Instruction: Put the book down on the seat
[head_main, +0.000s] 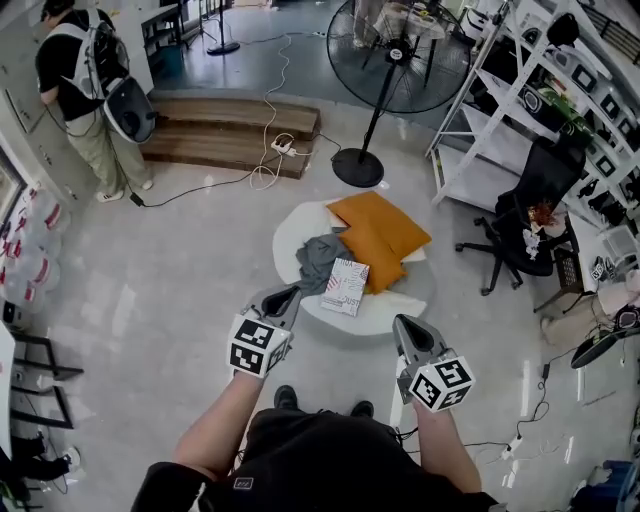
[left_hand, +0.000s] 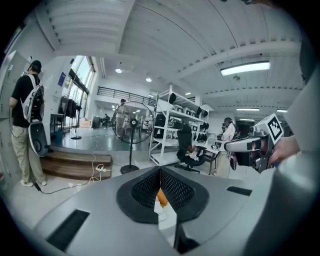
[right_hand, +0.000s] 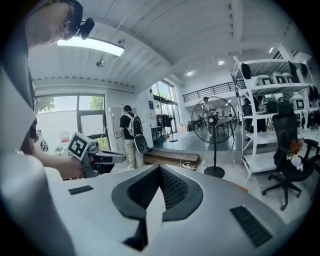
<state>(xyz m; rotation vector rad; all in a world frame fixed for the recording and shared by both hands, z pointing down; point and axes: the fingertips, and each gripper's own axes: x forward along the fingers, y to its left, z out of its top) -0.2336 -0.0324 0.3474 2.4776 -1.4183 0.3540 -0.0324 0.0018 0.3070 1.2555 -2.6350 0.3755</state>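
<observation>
The book, with a white patterned cover, lies flat on the round white seat, beside a grey cloth and an orange cushion. My left gripper hovers at the seat's near left edge with its jaws shut and nothing in them. My right gripper hangs at the seat's near right edge, also shut and empty. In the left gripper view the pads meet at the tip, and a sliver of the book shows below them. The right gripper view shows its jaws closed.
A standing fan is behind the seat. A black office chair and white shelving stand to the right. A wooden step with a white cable lies at the back. A person with a backpack stands far left.
</observation>
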